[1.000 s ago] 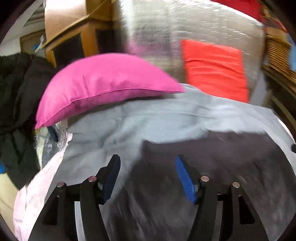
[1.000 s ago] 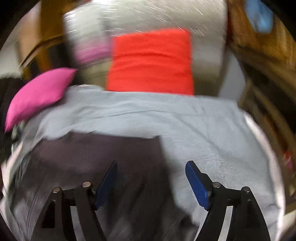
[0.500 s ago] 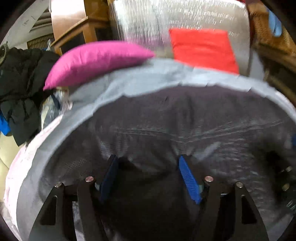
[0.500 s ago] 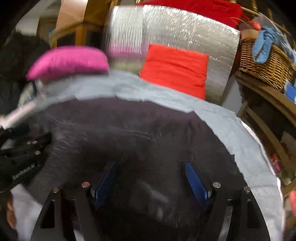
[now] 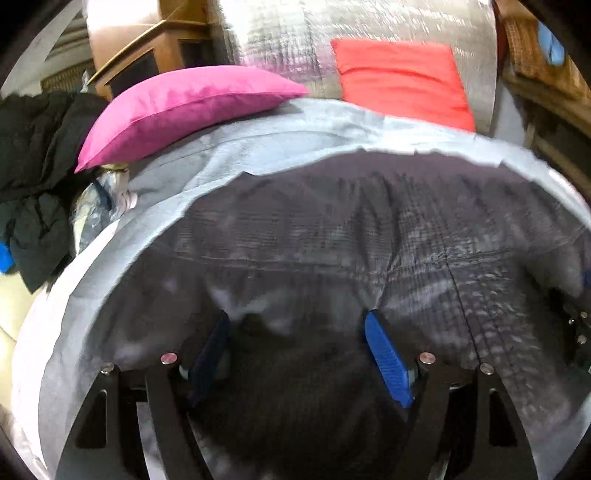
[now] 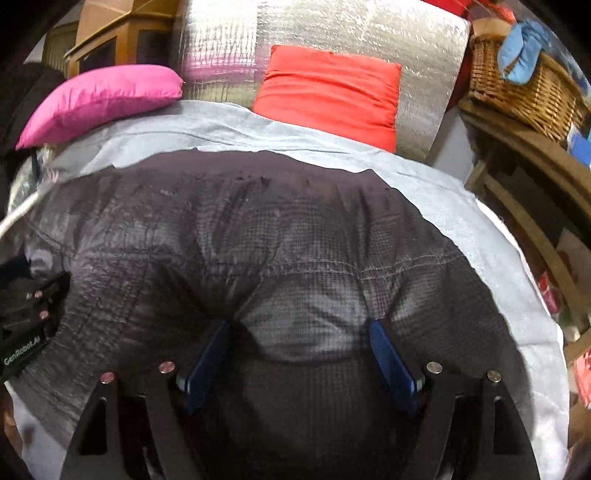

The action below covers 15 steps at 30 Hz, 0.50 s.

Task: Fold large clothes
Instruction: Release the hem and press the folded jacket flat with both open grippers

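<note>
A large dark grey checked garment (image 5: pixel 332 240) lies spread over a light grey sheet (image 5: pixel 258 147) on a bed; it also fills the right wrist view (image 6: pixel 258 229). My left gripper (image 5: pixel 297 332) is open, its blue pads low against the garment's near part with cloth bunched between them. My right gripper (image 6: pixel 299 339) is open too, its pads straddling a raised fold of the same garment. The left gripper's body shows at the left edge of the right wrist view (image 6: pixel 26 332).
A pink pillow (image 5: pixel 184 107) lies at the bed's far left, a red cushion (image 5: pixel 402 81) against a silver foil panel (image 6: pixel 332 29) at the back. Dark clothes (image 5: pixel 33 166) are piled at left. A wicker basket (image 6: pixel 524 88) stands on wooden shelving at right.
Both grippers came down from above the bed onto the dark garment, which now fills the lower half of both views. The jaws stay open throughout.
</note>
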### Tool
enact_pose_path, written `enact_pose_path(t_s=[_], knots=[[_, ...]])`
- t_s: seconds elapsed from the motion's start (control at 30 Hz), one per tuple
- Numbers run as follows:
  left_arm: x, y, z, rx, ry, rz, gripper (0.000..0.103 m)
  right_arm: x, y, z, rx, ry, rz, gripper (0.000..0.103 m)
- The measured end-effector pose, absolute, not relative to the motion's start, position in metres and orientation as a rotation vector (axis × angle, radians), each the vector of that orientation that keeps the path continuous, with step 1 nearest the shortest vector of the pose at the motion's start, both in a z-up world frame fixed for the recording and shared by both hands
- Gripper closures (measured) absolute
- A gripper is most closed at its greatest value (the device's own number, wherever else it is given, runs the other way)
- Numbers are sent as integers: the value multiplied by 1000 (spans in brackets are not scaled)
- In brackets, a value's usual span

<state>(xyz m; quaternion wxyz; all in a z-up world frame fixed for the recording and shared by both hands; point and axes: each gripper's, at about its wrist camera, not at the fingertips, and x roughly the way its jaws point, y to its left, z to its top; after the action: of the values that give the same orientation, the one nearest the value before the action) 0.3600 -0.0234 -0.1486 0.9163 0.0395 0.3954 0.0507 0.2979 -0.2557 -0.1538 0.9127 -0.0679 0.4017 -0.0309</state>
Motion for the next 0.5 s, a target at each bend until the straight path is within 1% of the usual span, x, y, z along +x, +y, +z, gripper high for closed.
enact_pose_path(t_s=[0.13,0.2,0.37,0.5], knots=[[321,2,-120,15,695,151,25,260,-265,-117,-101,720,-73,21],[309,10,-119,2,683,172,25,245,-268,-111,-103,691,-68,21],[311,19,-140,19,730,210,24,234,-275,-130,-121,720,-96,21],[319,14,-165,100,744,242,23,227,-284,-148,-142,732,-117,20]])
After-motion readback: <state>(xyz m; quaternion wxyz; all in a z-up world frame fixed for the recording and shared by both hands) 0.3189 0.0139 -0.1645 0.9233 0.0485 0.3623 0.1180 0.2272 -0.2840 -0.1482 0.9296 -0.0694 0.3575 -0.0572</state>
